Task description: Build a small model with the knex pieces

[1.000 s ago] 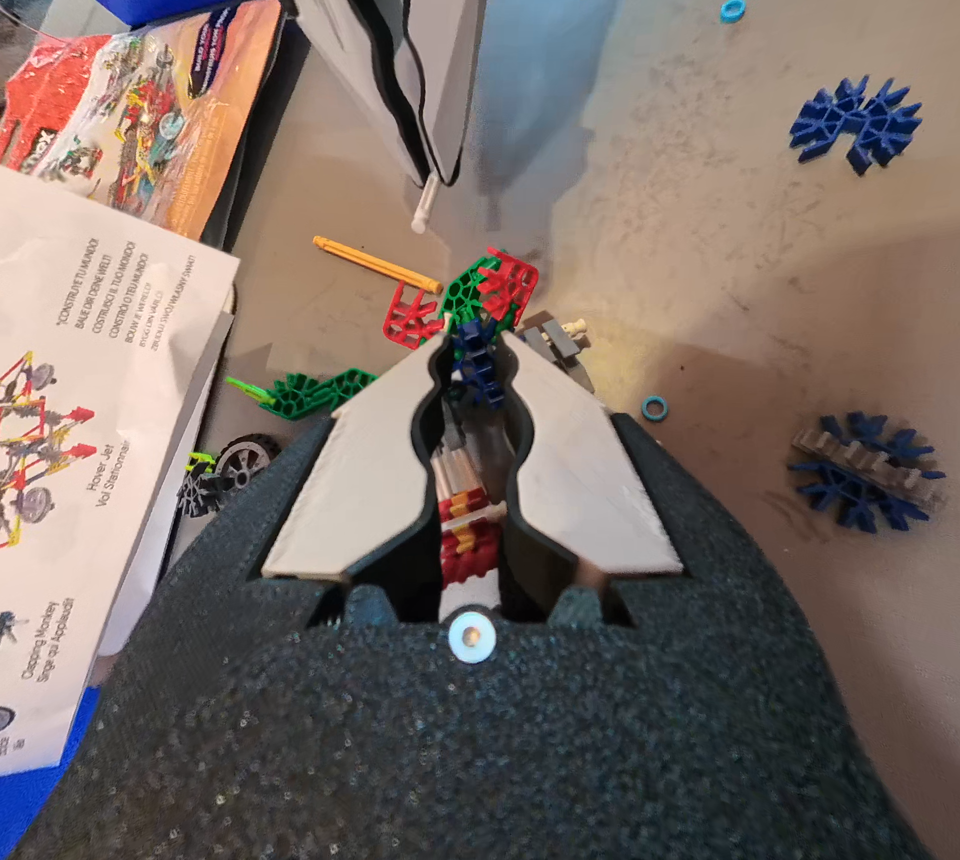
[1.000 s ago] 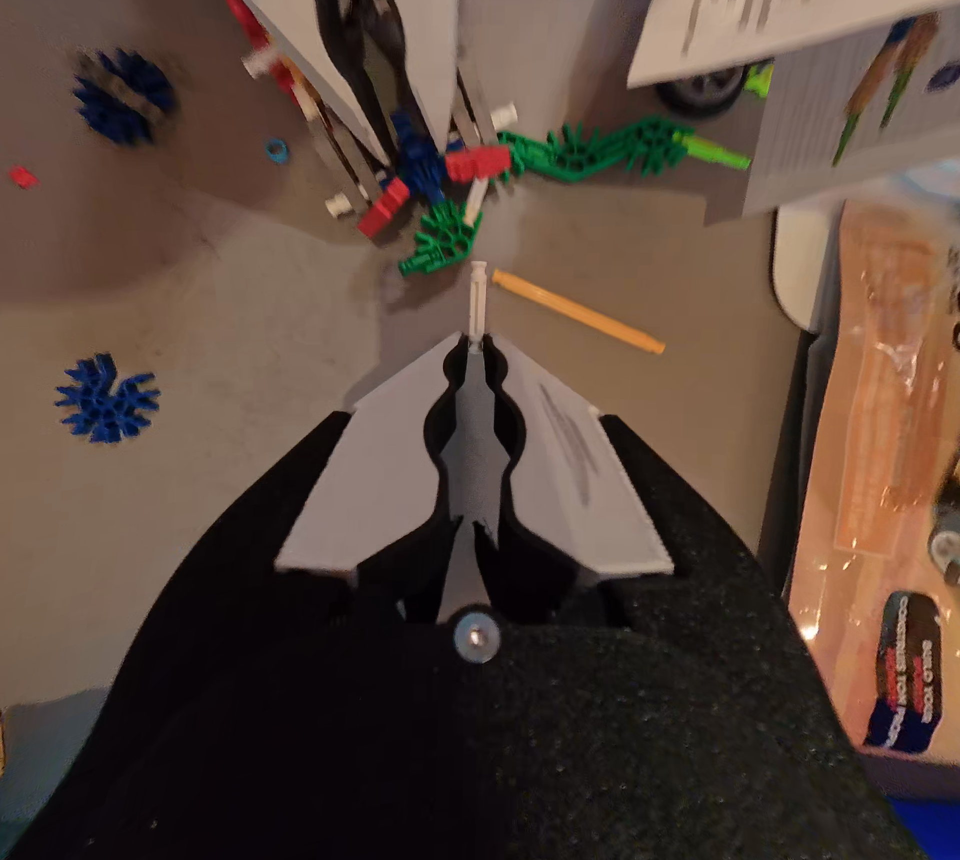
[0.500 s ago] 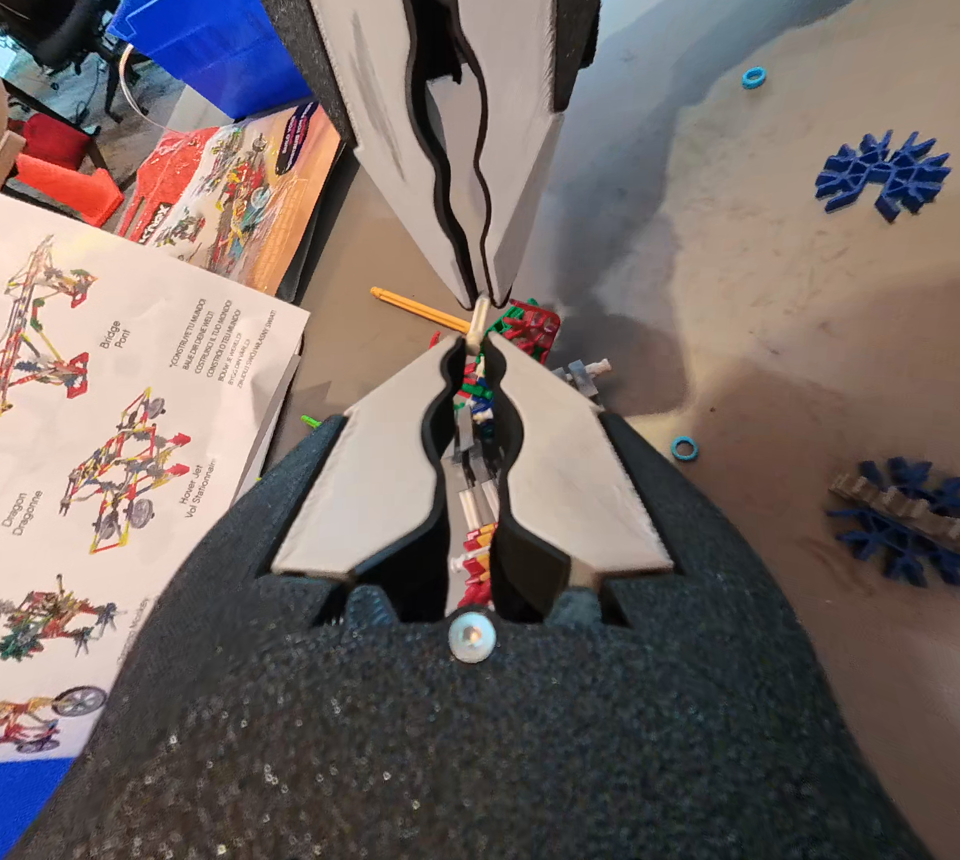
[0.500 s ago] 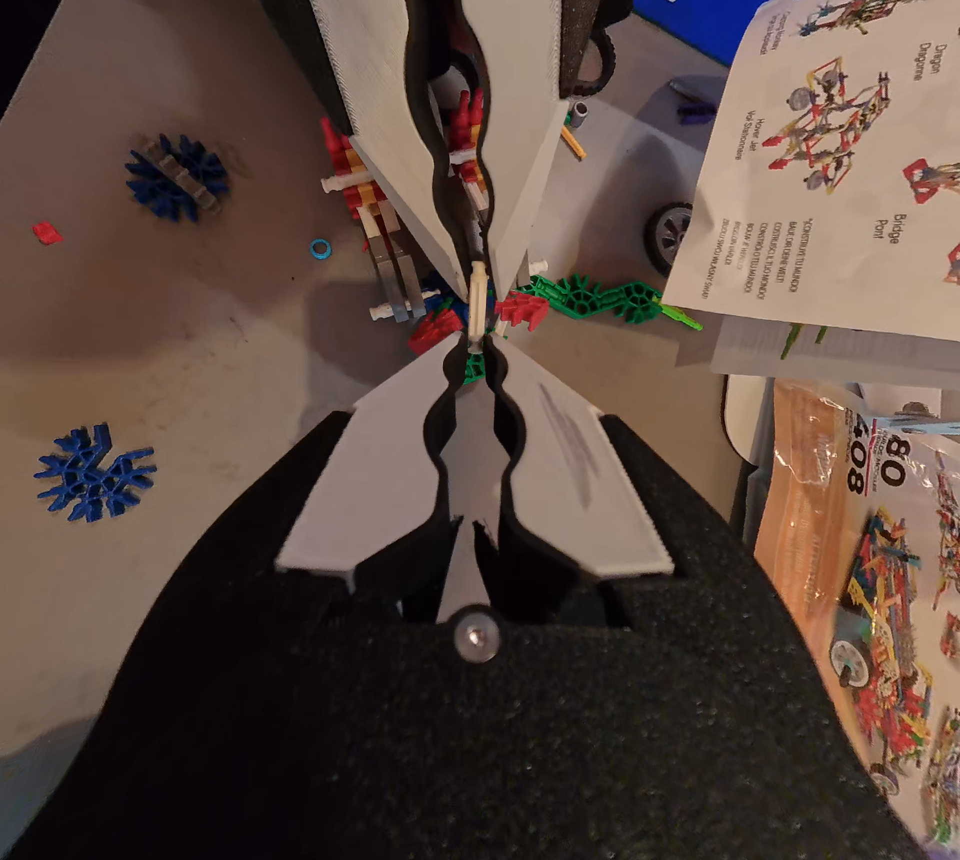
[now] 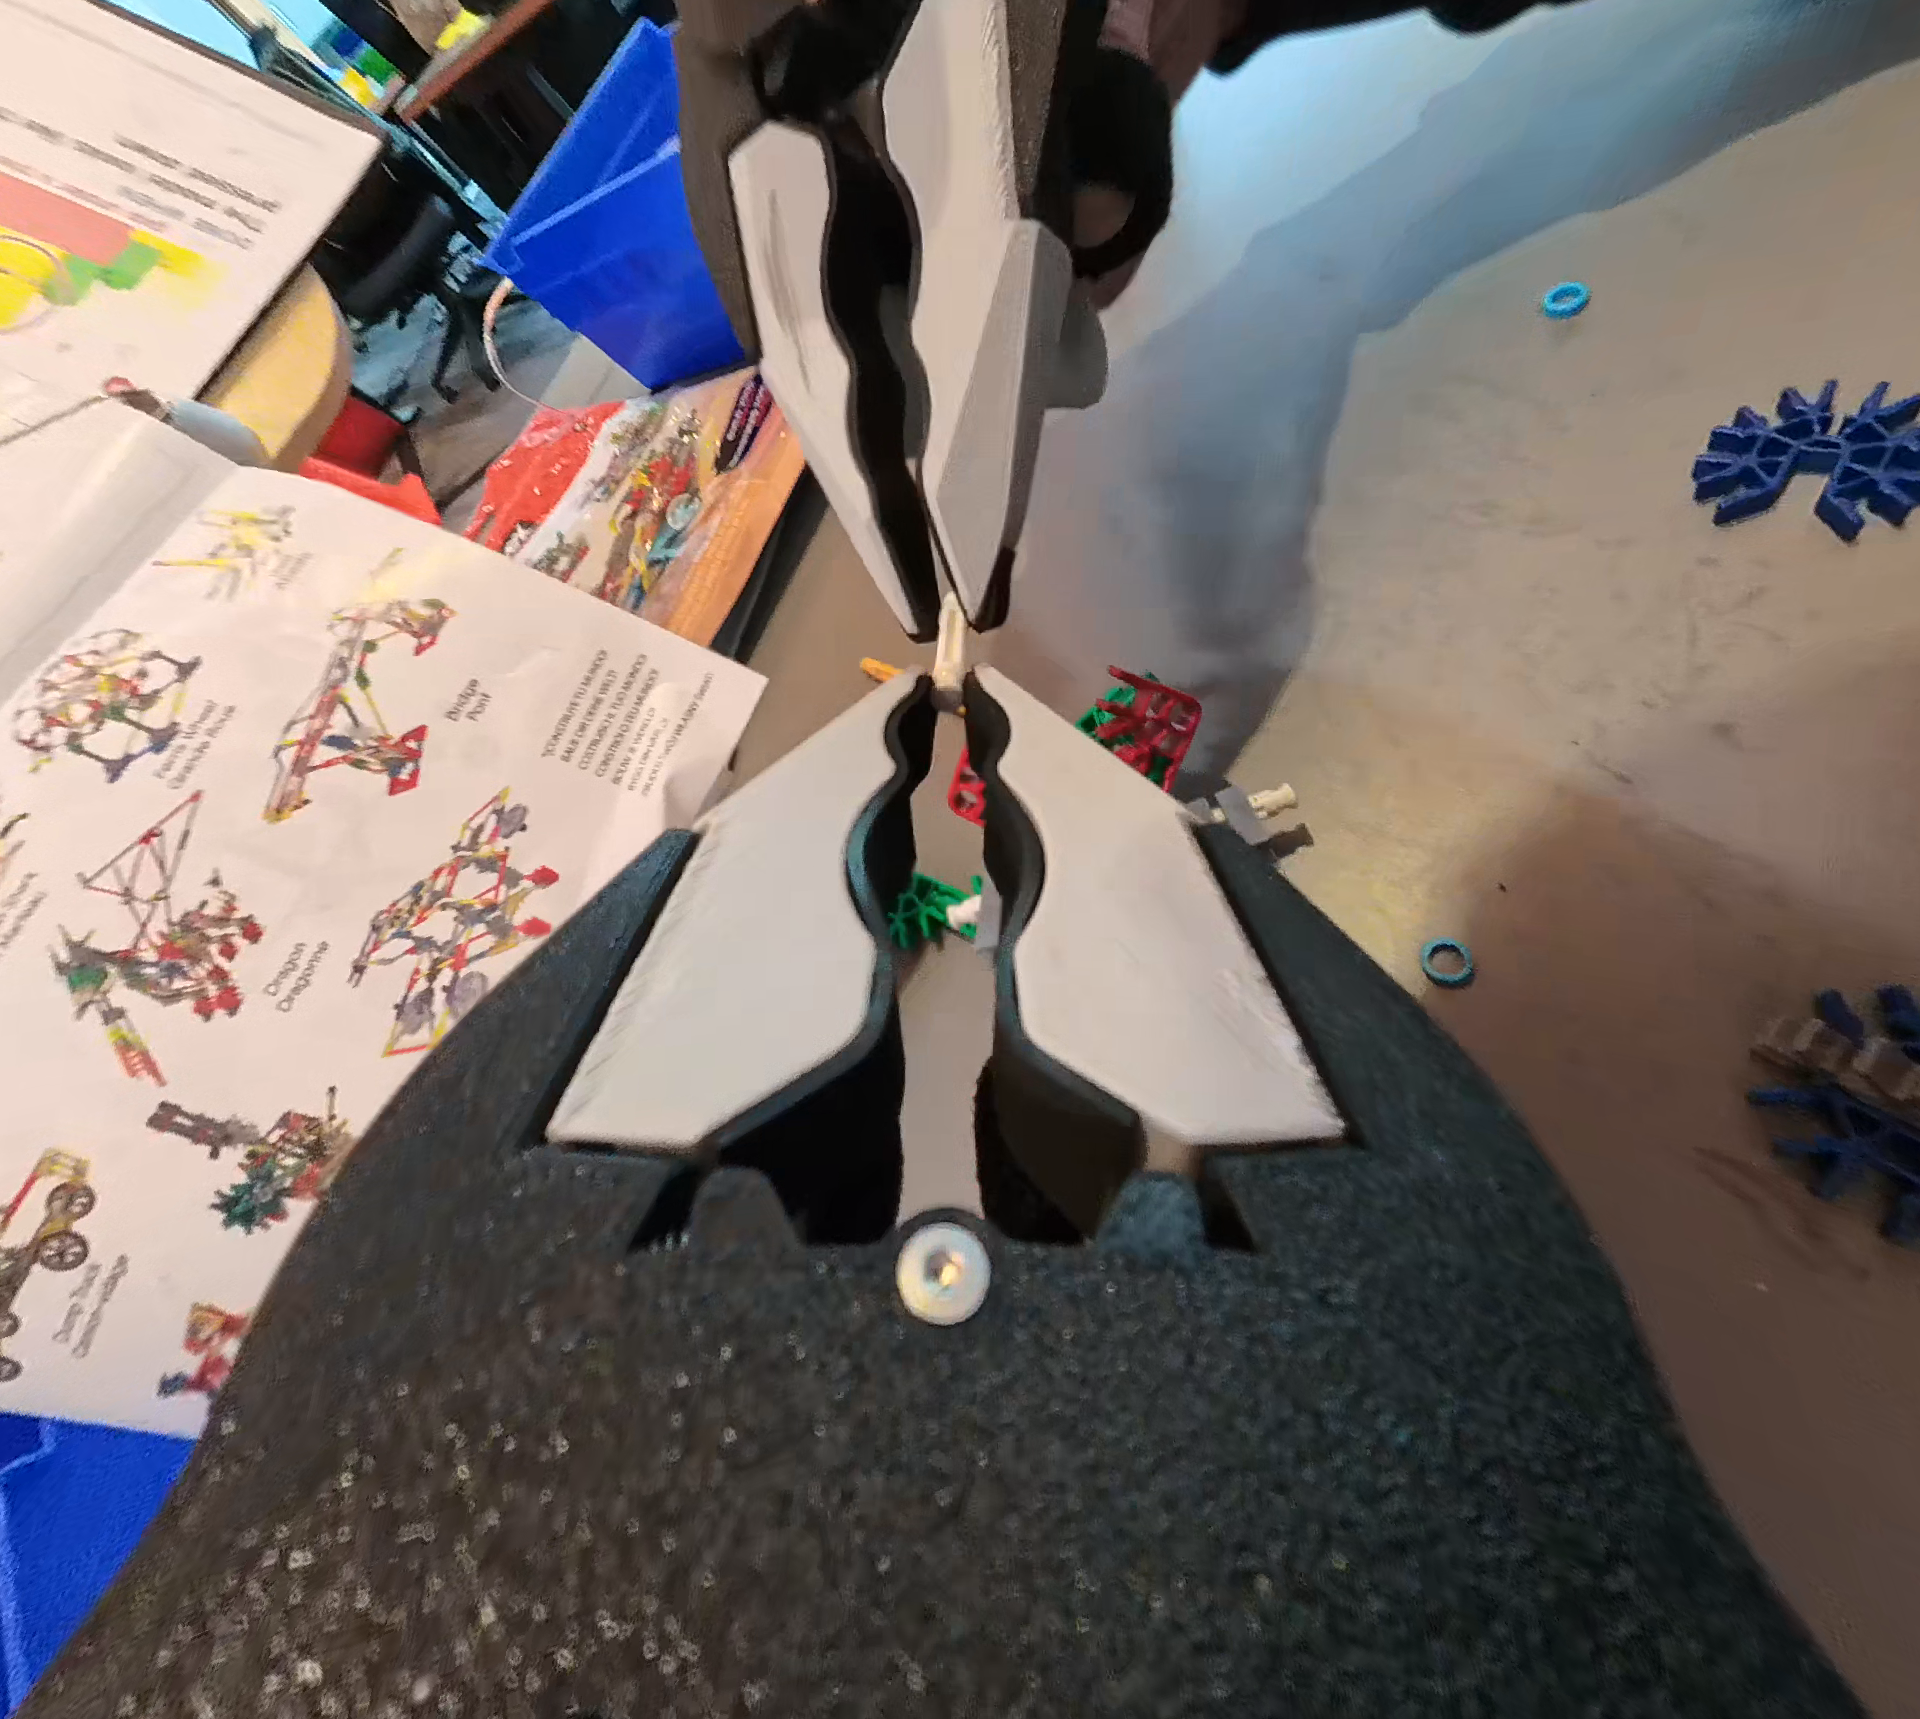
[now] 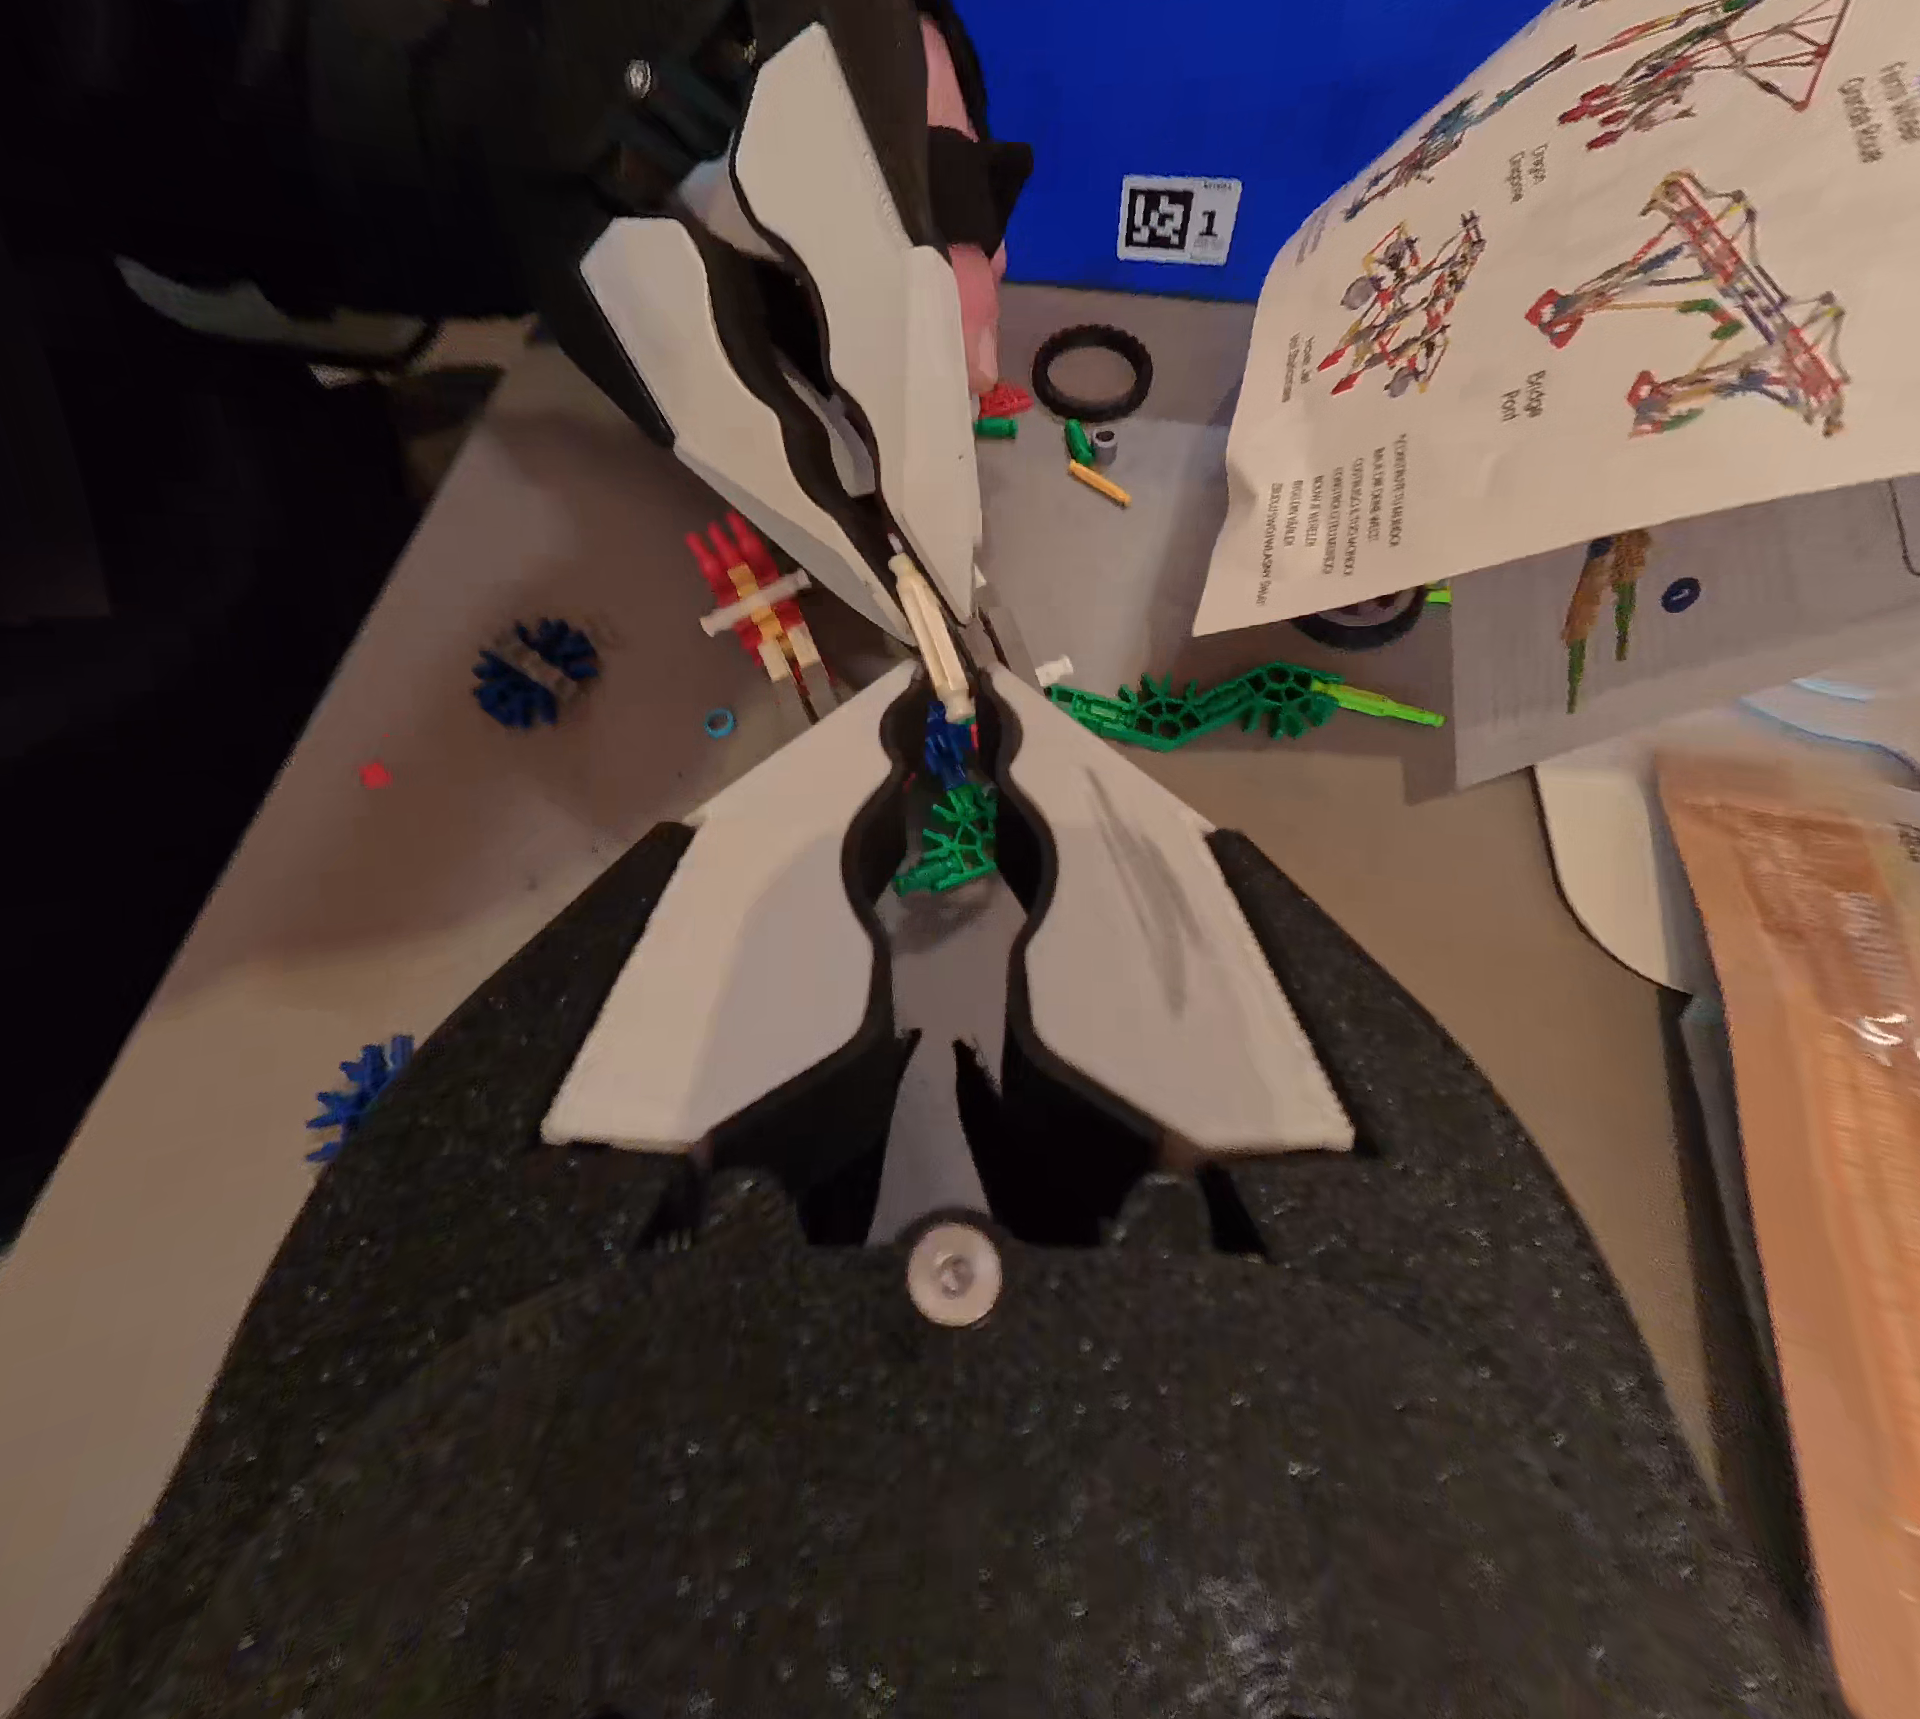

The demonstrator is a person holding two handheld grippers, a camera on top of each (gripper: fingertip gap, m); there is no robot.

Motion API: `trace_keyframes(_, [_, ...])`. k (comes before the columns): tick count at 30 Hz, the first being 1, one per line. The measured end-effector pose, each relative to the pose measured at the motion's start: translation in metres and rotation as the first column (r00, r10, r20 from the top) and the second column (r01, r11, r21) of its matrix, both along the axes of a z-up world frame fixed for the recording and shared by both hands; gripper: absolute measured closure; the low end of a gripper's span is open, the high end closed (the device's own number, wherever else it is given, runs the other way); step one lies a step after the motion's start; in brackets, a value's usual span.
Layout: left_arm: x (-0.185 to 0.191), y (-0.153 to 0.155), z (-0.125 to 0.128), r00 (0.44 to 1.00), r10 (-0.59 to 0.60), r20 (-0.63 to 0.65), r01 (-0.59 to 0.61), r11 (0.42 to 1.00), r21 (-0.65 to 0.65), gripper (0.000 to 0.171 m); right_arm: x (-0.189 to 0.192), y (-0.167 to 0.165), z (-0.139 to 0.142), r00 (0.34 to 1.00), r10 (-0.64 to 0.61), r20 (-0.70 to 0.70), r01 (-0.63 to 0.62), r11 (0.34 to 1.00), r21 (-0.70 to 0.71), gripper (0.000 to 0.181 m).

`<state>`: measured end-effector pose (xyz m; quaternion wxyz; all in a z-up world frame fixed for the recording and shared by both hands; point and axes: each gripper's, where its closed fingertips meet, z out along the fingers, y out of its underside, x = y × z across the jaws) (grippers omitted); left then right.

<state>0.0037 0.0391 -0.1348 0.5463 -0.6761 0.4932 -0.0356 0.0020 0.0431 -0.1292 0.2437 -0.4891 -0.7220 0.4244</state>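
My left gripper (image 5: 945, 698) and right gripper (image 6: 951, 698) meet tip to tip above the table. A short white rod (image 5: 950, 646) spans between them, and each gripper is shut on one end of it. In the right wrist view the rod (image 6: 932, 630) runs from my left gripper's tips (image 6: 935, 604) down into my own. The right gripper (image 5: 951, 620) comes down from the top of the left wrist view. Below them on the table lie a red, yellow and white rod assembly (image 6: 764, 599), a blue connector (image 6: 945, 750) and a green connector (image 6: 956, 838).
A printed instruction sheet (image 5: 312, 838) lies left, with a toy box (image 5: 665, 506) and a blue bin (image 6: 1351, 7) behind. Blue snowflake connectors (image 5: 1808, 464), small blue rings (image 5: 1447, 961), a green connector chain (image 6: 1226, 703) and a black tyre (image 6: 1091, 370) are scattered on the table.
My left gripper has let go of the rod assembly, which now lies on the table. Both grippers rose and closed in until their tips met on the white rod.
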Motion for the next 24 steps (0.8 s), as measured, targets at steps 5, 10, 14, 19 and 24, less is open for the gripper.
trace_keyframes(5, [0.002,0.000,0.016,0.998,-0.010,0.064,0.005,0.997,0.076,0.167,-0.003,-0.004,0.012,0.997,0.013,-0.075,-0.026,0.986,-0.167,0.171])
trace_keyframes(10, [0.000,0.000,0.022,0.991,-0.015,0.130,0.006,0.998,0.069,0.167,-0.006,-0.007,0.021,0.991,0.014,-0.135,-0.048,0.968,-0.246,0.173])
trace_keyframes(14, [-0.002,0.003,0.012,0.995,-0.001,0.102,-0.001,1.000,0.026,0.167,-0.008,-0.006,0.019,0.991,0.018,-0.132,-0.047,0.975,-0.218,0.176])
trace_keyframes(19, [-0.006,-0.002,-0.020,1.000,-0.009,-0.022,0.007,0.995,-0.103,0.158,-0.006,-0.006,-0.003,0.999,0.039,-0.030,-0.042,0.996,-0.084,0.177])
trace_keyframes(24, [-0.008,-0.011,-0.036,0.998,-0.045,-0.049,0.033,0.976,-0.214,0.156,-0.003,-0.007,-0.028,0.996,0.045,0.083,-0.049,0.998,0.045,0.176])
